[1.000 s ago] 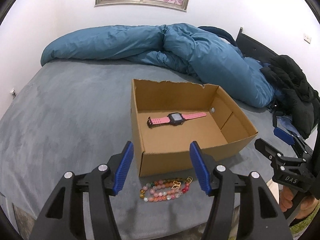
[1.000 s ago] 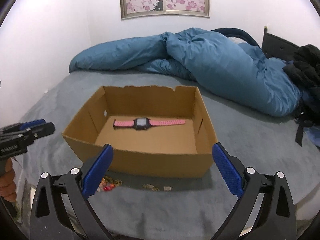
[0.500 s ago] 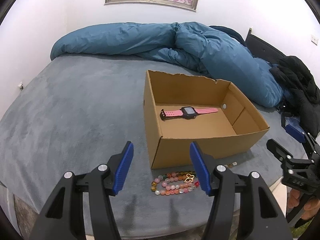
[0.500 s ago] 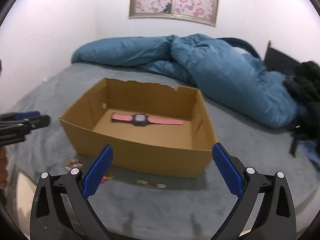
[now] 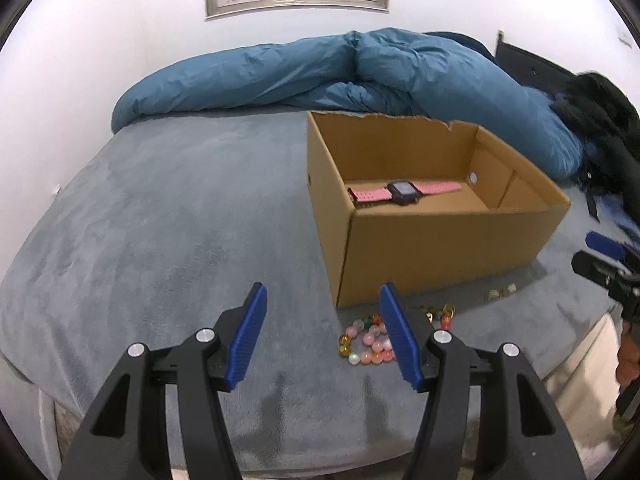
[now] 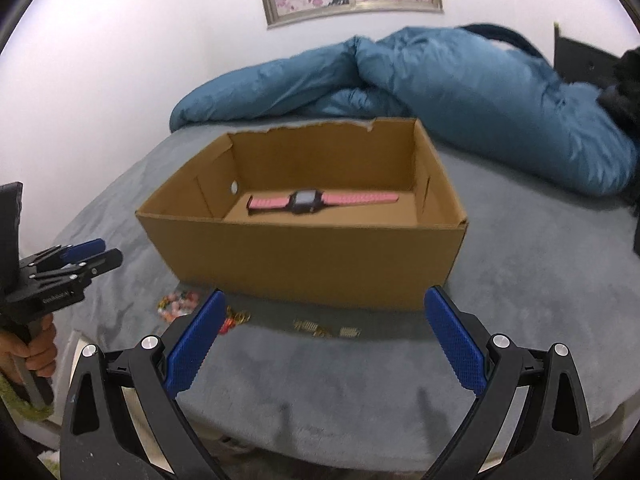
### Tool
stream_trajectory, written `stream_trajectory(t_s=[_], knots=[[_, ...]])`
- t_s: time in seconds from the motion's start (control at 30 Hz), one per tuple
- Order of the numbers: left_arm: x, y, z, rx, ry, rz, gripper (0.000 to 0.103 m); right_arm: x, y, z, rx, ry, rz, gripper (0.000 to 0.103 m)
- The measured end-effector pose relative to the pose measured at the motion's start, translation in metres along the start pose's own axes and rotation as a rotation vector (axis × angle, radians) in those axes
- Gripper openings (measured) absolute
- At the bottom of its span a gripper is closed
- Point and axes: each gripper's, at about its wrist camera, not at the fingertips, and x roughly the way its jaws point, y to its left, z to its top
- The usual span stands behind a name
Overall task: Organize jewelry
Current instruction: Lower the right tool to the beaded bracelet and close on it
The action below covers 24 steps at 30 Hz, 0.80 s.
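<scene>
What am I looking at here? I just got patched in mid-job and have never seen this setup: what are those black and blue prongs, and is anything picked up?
There is no robot arm. A person holds a handheld gripper in each hand, and each carries a wide-angle camera looking forward along its two fingers. One picture is from the left gripper, the other from the right gripper; each also catches the other at its edge. The blue strips are the finger pads.

Both look down at a bed with a grey blanket and a bunched blue duvet. On it stands an open cardboard box with a pink watch inside. In front of the box, on the blanket, lie a colourful bead bracelet and some small gold pieces.

Both grippers are open and hold nothing.
</scene>
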Motion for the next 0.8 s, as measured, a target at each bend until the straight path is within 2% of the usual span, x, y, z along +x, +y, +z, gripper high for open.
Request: stream_trajectory(t_s=[0.13, 0.23, 0.3, 0.5, 0.6, 0.8], knots=[[0.007, -0.006, -0.008, 0.048, 0.004, -0.021, 0.057, 0.007, 0.012, -0.004, -0.013, 0.016, 0.049, 0.086], [0.011, -0.013, -0.014, 0.101, 0.000, -0.031, 0.055, 0.015, 0.024, -0.006, -0.006, 0.031, 0.113, 0.074], [0.014, -0.016, -0.018, 0.130, 0.000, -0.036, 0.052, 0.022, 0.032, -0.007, -0.002, 0.049, 0.147, 0.059], [0.031, -0.015, -0.028, 0.158, 0.040, -0.064, 0.033, 0.052, 0.050, -0.012, 0.036, 0.148, 0.231, 0.030], [0.040, -0.012, -0.030, 0.139, 0.068, -0.081, 0.026, 0.065, 0.057, -0.017, 0.055, 0.194, 0.257, 0.022], [0.058, -0.003, -0.034, 0.086, 0.121, -0.095, 0.023, 0.084, 0.057, -0.023, 0.130, 0.266, 0.293, 0.021]])
